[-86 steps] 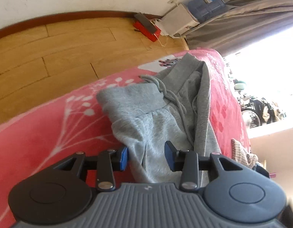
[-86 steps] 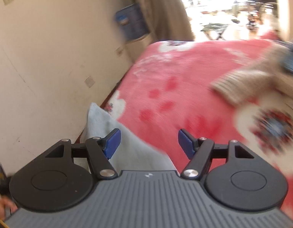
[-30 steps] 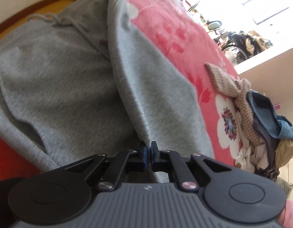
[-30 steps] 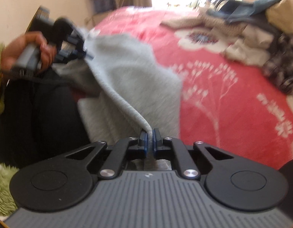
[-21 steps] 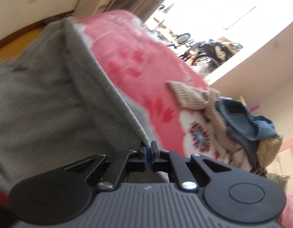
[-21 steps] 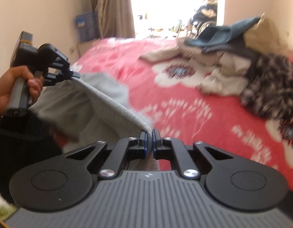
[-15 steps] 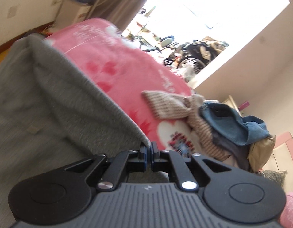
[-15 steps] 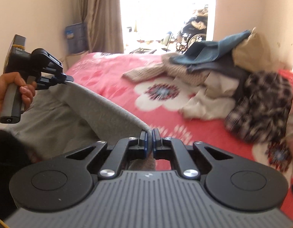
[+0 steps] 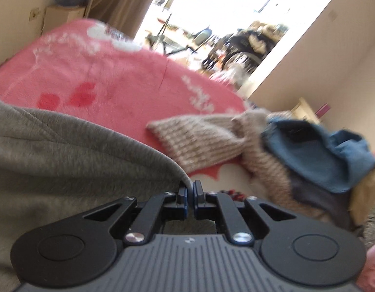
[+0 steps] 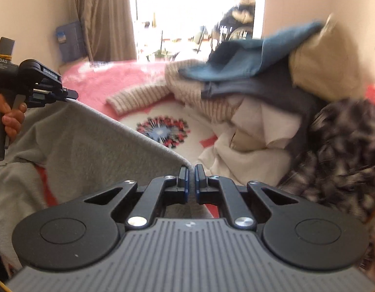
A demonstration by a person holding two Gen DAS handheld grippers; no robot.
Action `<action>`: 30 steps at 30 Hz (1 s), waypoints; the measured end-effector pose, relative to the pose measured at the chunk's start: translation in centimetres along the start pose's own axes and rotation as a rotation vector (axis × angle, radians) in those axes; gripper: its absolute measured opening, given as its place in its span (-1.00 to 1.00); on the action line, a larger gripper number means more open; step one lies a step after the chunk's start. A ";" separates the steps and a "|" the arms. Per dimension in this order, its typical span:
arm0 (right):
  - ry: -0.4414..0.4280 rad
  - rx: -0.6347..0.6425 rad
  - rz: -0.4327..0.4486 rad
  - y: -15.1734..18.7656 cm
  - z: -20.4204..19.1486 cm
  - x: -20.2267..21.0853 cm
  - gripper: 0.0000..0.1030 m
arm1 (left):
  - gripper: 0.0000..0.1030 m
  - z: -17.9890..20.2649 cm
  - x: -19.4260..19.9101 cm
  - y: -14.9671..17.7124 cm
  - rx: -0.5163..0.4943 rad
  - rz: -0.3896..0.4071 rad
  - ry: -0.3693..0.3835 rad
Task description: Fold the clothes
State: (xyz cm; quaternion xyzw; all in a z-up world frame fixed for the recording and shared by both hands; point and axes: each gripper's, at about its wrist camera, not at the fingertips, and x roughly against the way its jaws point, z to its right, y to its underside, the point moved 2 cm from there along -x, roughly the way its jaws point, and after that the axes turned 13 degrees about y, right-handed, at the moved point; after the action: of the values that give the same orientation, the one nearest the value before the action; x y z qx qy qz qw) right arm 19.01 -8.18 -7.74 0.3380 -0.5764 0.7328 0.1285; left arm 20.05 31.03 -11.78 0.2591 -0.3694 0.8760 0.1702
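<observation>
Both hand-held grippers clamped shut, held apart and tipped downward.

The left hand-held gripper (image 9: 190, 191) had its 2 blue-padded jaws pressed together on a gray fabric edge (image 9: 177, 168). In the right wrist view it (image 10: 74, 95) appeared at the far left, gripped by the person's hand (image 10: 11, 119) with fingers curled round the handle. The right hand-held gripper (image 10: 191, 178) likewise had its 2 jaws closed on the same edge.
</observation>
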 end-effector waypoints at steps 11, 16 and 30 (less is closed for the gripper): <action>-0.300 -0.561 -0.284 4.5 8.2 -10.2 -0.17 | 0.17 -0.9 -1.8 2.5 -0.105 -0.106 -0.040; -0.226 -0.740 -0.188 6.4 12.6 -2.9 0.07 | 0.37 3.7 4.4 4.4 -0.275 -0.093 0.063; -0.183 -0.689 -0.202 14.6 6.7 10.7 0.07 | 0.16 18.4 3.7 21.7 -0.741 -0.466 0.303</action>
State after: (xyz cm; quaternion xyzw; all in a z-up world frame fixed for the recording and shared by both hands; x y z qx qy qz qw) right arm 4.97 -20.97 -11.19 0.3943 -0.7620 0.4463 0.2544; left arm 12.43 3.35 -10.85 0.1260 -0.5607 0.6513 0.4955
